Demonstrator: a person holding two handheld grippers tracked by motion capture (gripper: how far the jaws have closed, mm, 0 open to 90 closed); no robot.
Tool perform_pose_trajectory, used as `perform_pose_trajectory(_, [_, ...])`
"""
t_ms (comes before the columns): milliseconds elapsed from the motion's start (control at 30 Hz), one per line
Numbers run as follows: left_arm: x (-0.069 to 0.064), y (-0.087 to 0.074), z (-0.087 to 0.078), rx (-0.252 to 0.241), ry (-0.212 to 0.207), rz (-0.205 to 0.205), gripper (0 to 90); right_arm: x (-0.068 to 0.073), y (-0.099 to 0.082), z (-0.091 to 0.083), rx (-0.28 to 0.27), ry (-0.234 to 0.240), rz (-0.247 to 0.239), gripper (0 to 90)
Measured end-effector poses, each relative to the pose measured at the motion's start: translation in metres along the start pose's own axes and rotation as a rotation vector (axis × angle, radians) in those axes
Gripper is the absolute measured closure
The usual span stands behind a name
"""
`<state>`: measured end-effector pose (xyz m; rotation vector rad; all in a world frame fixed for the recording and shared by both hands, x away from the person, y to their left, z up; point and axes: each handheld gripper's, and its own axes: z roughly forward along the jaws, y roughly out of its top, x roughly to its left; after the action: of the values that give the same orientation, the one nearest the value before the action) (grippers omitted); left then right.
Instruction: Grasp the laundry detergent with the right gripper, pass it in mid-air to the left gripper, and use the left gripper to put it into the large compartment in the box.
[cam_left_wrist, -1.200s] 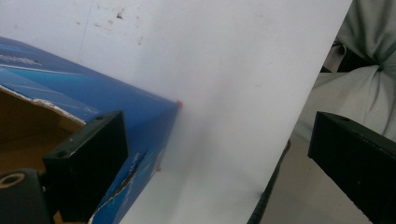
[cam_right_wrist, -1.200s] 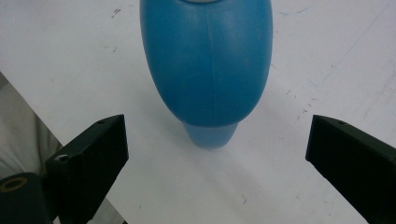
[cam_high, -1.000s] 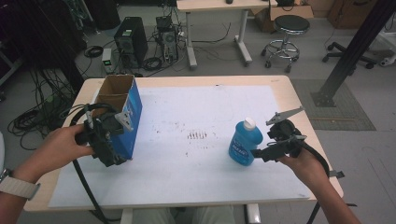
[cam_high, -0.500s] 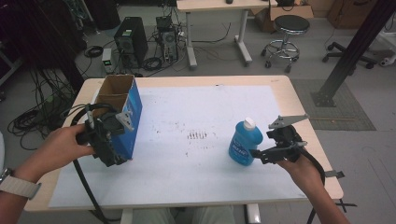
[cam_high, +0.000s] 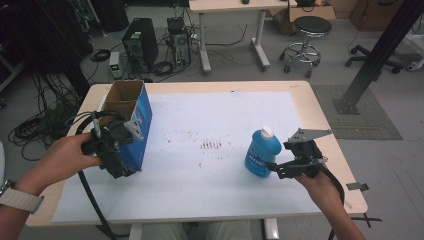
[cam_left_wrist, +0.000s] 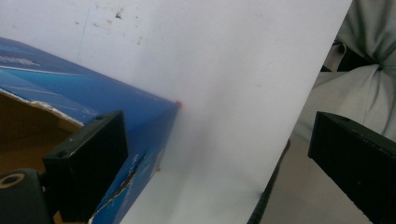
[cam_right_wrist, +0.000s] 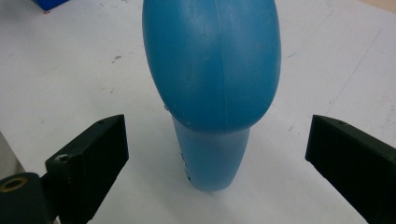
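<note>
The blue bottle (cam_high: 262, 153) is seen standing upright on the white sheet (cam_high: 210, 200) in the lower right of the high view, white cap up, so its long axis is vertical. In the right gripper view the bottle (cam_right_wrist: 212, 79) is centred between the two black jaws, which are spread wide with clear gaps on both sides; nothing is gripped. In the high view the right gripper (cam_high: 295, 162) is placed just to the right of the bottle, aimed leftward at its lower body, and is plainly the nearer tool. A straight advance toward frame left, followed by closing across the bottle's width, is judged to be what the coming grasp depends on. At the left of the high view the open blue cardboard box (cam_high: 127, 122) is found, well apart from the bottle, with the left gripper (cam_high: 114, 145) against its near side. In the left gripper view one jaw appears to lie inside the box's (cam_left_wrist: 93, 112) torn rim, the other far off in open air, so the box is not clamped.
</note>
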<state>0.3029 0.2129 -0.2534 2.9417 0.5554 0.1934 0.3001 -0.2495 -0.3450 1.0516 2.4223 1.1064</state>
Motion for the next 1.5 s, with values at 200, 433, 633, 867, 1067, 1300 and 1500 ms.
perform_pose_trajectory(200, [0.0,0.0,0.0,0.002,0.0,0.001,5.7,0.0,-0.005,0.002,-0.022,0.002,0.007,5.9])
perform_pose_trajectory(433, [0.0,0.0,0.0,0.002,-0.001,0.0,5.7,-0.001,-0.011,0.003,-0.048,0.004,0.008,5.9])
perform_pose_trajectory(633, [0.0,0.0,0.0,0.001,-0.001,0.001,5.7,-0.001,-0.016,0.004,-0.067,0.0,0.007,6.1])
perform_pose_trajectory(867, [0.0,0.0,0.001,0.0,-0.002,0.001,5.7,0.0,-0.02,0.007,-0.08,0.0,0.008,6.1])
perform_pose_trajectory(1067, [0.0,0.0,0.001,0.0,-0.001,0.001,5.7,0.0,-0.02,0.012,-0.092,0.006,0.014,6.0])
perform_pose_trajectory(1300, [0.001,-0.001,0.0,-0.002,-0.001,-0.002,5.7,-0.001,-0.021,0.016,-0.119,0.008,0.014,6.1])
perform_pose_trajectory(1500, [0.001,0.0,0.001,-0.005,-0.001,-0.001,5.7,0.002,-0.019,0.026,-0.123,0.011,0.015,6.2])
